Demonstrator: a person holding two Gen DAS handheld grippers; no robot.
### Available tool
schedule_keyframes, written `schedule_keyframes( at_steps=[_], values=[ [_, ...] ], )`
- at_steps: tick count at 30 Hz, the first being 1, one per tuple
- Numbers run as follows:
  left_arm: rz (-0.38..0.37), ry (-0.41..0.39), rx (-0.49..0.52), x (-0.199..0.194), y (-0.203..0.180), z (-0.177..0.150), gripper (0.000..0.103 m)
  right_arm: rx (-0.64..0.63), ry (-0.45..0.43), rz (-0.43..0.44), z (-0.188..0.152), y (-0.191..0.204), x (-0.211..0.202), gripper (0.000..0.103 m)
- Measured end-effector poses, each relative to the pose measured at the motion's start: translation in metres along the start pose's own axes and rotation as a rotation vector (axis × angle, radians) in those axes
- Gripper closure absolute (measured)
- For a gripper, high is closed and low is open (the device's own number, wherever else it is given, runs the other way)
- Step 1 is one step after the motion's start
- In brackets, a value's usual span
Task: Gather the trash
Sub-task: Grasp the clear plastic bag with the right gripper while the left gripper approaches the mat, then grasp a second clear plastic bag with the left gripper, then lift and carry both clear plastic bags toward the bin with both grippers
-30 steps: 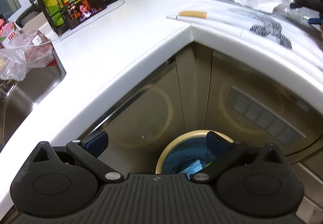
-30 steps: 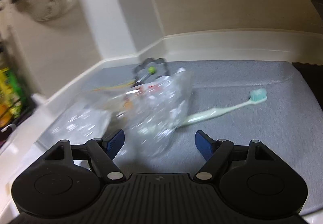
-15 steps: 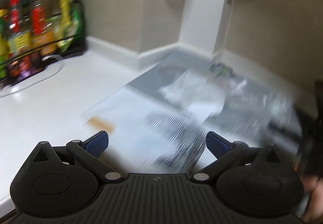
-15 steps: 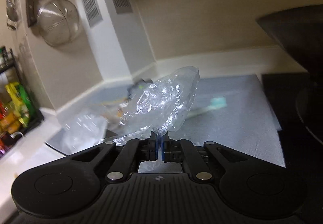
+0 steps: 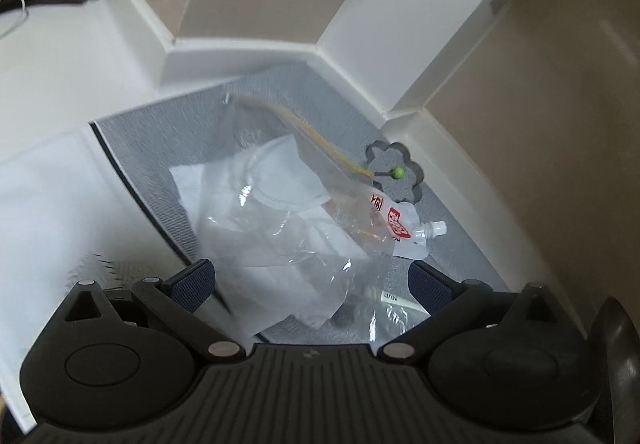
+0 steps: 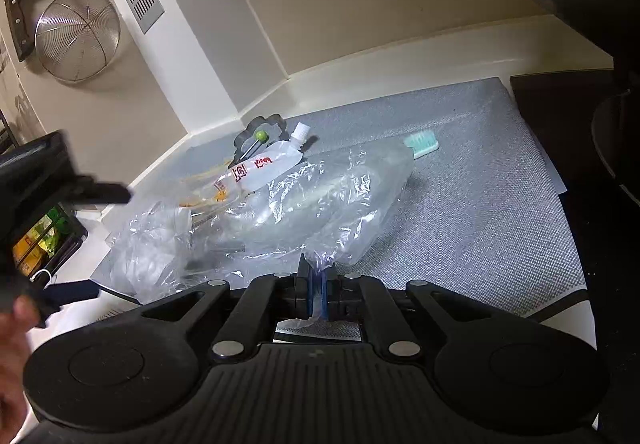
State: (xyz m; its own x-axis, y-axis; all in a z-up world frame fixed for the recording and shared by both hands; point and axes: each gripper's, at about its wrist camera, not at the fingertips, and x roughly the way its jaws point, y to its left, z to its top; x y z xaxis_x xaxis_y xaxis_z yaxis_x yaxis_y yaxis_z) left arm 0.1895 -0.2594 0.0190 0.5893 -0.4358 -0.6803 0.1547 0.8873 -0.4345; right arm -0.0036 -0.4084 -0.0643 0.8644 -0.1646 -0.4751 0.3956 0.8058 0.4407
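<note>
OPERATOR: Crinkled clear plastic bag point(image 6: 320, 196), pinched at its near edge in my right gripper point(image 6: 318, 290), whose blue pads are clenched together on the film. The bag slumps over the grey woven mat point(image 6: 472, 180) on the white kitchen counter point(image 5: 60, 84).

DESK: What lies around it?

OPERATOR: Behind the bag, a white spouted pouch with red lettering point(image 6: 264, 168), a grey flower-shaped holder with a green-headed pin point(image 6: 262, 132) near the wall corner, and the mint-green bristled head of a toothbrush point(image 6: 422, 144) showing beyond the bag's far end. A second clear zip bag with white paper inside point(image 5: 280, 204) lies to the left on the same mat.

DESK: And your left side?

OPERATOR: My left gripper point(image 5: 312, 280) hangs above that zip bag with its jaws spread wide and nothing pressed between them; the pads flank the plastic without touching it. From the right camera it shows as a dark, blurred shape at the left edge, a hand point(image 6: 12, 340) behind it.

DESK: Background?

OPERATOR: A round wire-mesh strainer point(image 6: 78, 34) hangs on the beige wall beside a vented white column point(image 6: 168, 4).
</note>
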Motion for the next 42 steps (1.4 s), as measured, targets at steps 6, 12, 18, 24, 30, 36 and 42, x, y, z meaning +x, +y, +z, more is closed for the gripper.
schedule_keyframes(
  at_steps=[6,12,18,24,30,36,42],
  values=[
    [-0.031,0.028,-0.085,0.013,0.002,0.005,0.046,-0.002,0.014,0.003,0.0,0.0,0.001,0.097],
    [-0.042,0.018,-0.043,-0.003,0.01,0.006,0.09,-0.002,0.016,0.007,0.0,0.0,0.002,0.097],
    [-0.073,-0.089,0.039,-0.06,0.021,0.003,0.097,-0.007,-0.029,0.028,-0.001,0.0,-0.004,0.097],
    [-0.079,-0.202,0.117,-0.132,0.041,-0.014,0.097,-0.04,-0.115,0.062,-0.001,0.005,-0.017,0.097],
    [-0.037,-0.272,0.138,-0.198,0.077,-0.038,0.097,-0.049,-0.151,0.05,0.0,0.006,-0.022,0.097],
    [0.079,-0.316,0.165,-0.252,0.125,-0.073,0.097,-0.107,-0.191,0.077,-0.003,0.014,-0.028,0.097],
    [0.118,-0.32,0.135,-0.297,0.175,-0.101,0.097,-0.15,-0.237,-0.055,-0.008,0.025,-0.042,0.098]
  ],
)
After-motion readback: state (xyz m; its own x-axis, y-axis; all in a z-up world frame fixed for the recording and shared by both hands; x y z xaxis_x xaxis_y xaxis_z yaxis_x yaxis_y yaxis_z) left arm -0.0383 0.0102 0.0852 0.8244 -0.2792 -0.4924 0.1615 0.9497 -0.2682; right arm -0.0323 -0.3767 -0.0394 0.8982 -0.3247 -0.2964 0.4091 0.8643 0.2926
